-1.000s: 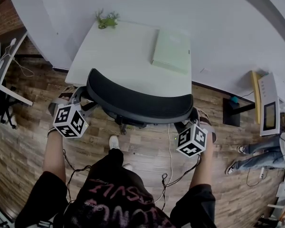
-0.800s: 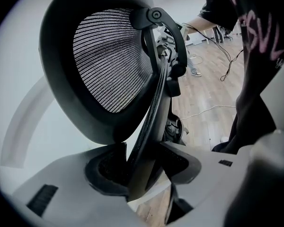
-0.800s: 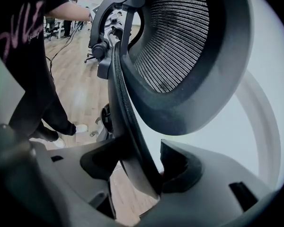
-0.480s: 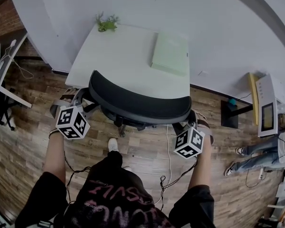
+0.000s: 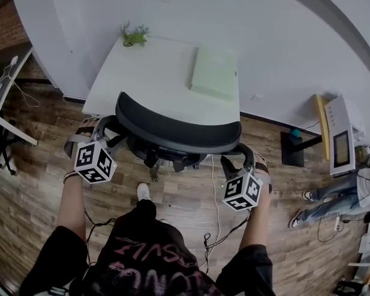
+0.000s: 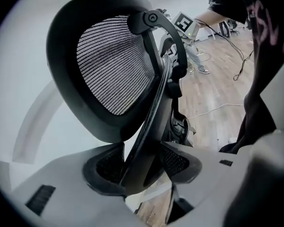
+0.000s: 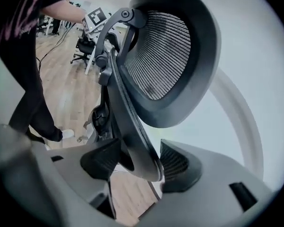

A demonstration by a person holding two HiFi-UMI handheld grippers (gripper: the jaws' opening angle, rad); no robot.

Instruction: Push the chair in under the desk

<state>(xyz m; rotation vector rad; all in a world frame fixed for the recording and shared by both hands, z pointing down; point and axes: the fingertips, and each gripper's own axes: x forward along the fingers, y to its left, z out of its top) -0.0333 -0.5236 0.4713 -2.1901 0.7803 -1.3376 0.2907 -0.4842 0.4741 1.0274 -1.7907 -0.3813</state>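
While both grippers pinch its frame, the chair [image 5: 176, 131] stands at the near edge of the desk [image 5: 148, 82].

Nearest, the person's bare forearms [image 5: 71, 199] reach forward over a plank floor [image 5: 185, 193] of brown wood grain. The left gripper [image 6: 141, 167] has its ribbed black pads pressed on either side of the thin, curved black rim at the backrest's left edge. The right gripper [image 7: 138, 162] clamps the matching rim on the right edge in the same way. The backrest is a broad, rounded black shell filled with fine grey mesh, carried on a bowed black spine; the seat is hidden beneath it. Beyond, the desk top is smooth, white and rectangular, bearing a flat pale-green pad [image 5: 214, 73] toward the right and a small spiky green plant [image 5: 134, 34] at its far left corner.
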